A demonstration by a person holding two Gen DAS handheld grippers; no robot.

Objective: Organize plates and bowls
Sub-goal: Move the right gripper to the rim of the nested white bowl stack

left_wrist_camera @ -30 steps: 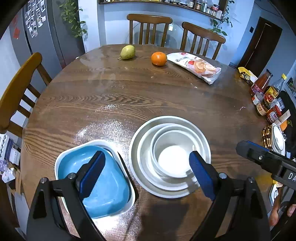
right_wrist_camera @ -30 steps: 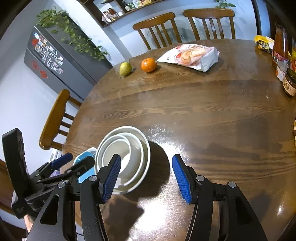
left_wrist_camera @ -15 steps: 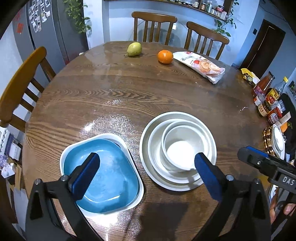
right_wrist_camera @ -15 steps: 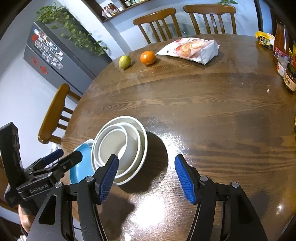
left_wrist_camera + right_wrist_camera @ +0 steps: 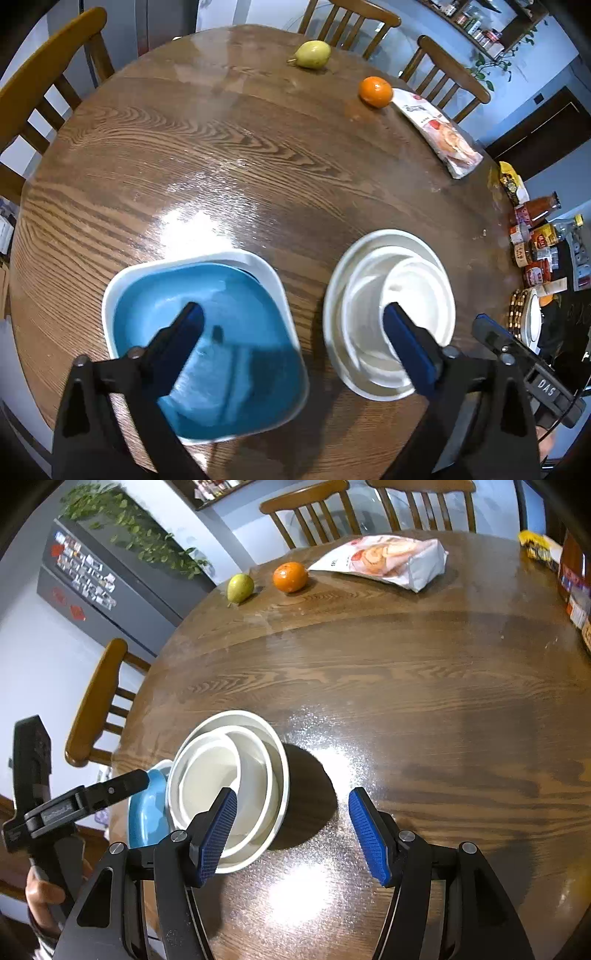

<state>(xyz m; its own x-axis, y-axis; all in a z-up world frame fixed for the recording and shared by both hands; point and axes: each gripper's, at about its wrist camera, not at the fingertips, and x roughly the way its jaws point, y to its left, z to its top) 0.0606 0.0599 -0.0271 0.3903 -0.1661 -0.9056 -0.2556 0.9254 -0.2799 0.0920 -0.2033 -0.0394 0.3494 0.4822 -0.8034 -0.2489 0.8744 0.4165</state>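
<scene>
Step in hand: we judge the blue square dish [image 5: 207,347] comes next, to join the white nested stack [image 5: 391,314] just beside it.
How: we'd bite one rim and lift level.
Left claw [image 5: 291,343]: apart, closing, over both, touching nothing.
Right claw [image 5: 291,834]: apart, empty, by the stack's edge.
Surface [image 5: 406,686]: round glossy wood with glare; pear [image 5: 240,587], orange [image 5: 290,576], snack bag [image 5: 388,559] at far side.
Room: wooden chairs [image 5: 310,509], fridge [image 5: 110,576].

From the left tool [image 5: 291,339], the tabletop [image 5: 258,155] is viewed steeply downward at close range. From the right tool [image 5: 291,834], it is viewed likewise, further right. The white bowls [image 5: 391,314], pear [image 5: 314,53] and orange [image 5: 375,91] are shared.
</scene>
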